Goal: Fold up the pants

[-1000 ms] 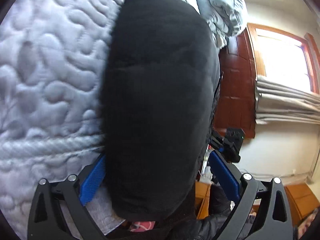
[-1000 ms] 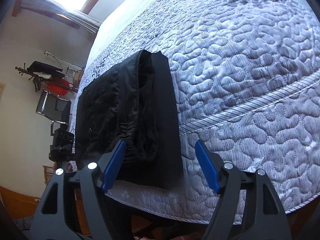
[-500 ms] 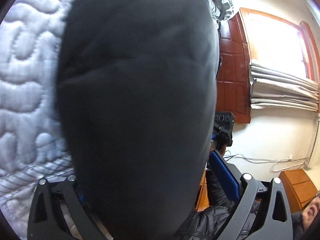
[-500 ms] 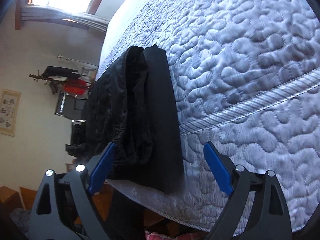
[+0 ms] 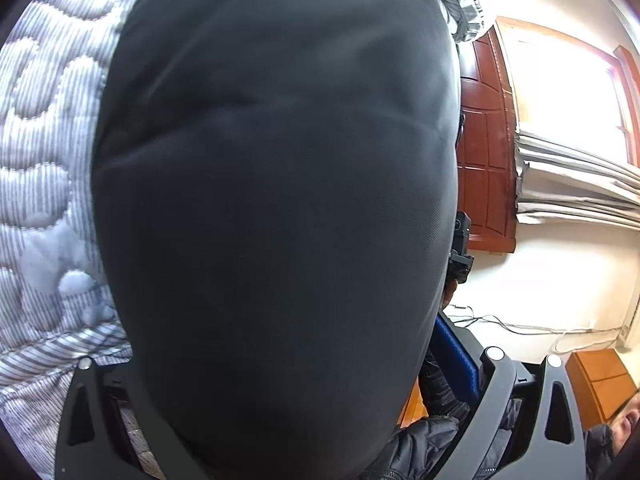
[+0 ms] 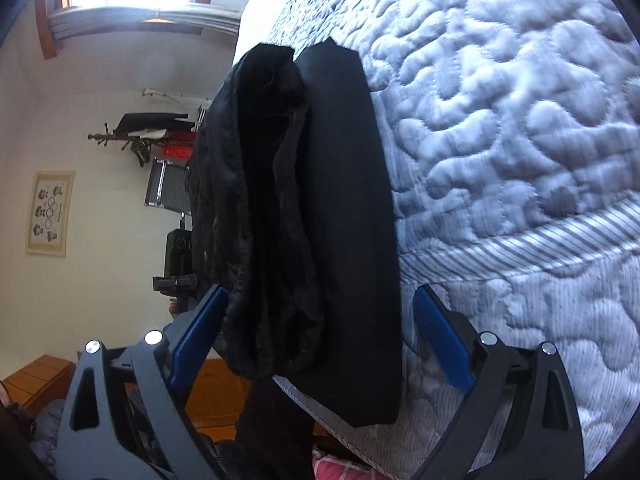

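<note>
The black pants (image 6: 320, 216) lie folded in a thick stack on the quilted bed, at its near edge. My right gripper (image 6: 320, 332) is open, its blue-padded fingers (image 6: 440, 340) on either side of the stack's near end. In the left wrist view the pants (image 5: 272, 200) fill most of the frame. My left gripper (image 5: 272, 364) is open around their other end; one blue pad (image 5: 456, 356) shows on the right, the left pad is hidden by cloth.
The grey-white quilted mattress (image 6: 520, 120) spreads to the right. A rumpled grey blanket (image 5: 460, 4) lies at the bed's far end. A red wooden door (image 5: 484, 140), a window with curtains (image 5: 576, 184) and a coat rack (image 6: 140, 136) stand beyond.
Both grippers have moved forward onto the ends of the folded pants, which now sit between their open fingers. The pants loom much larger in both views.
</note>
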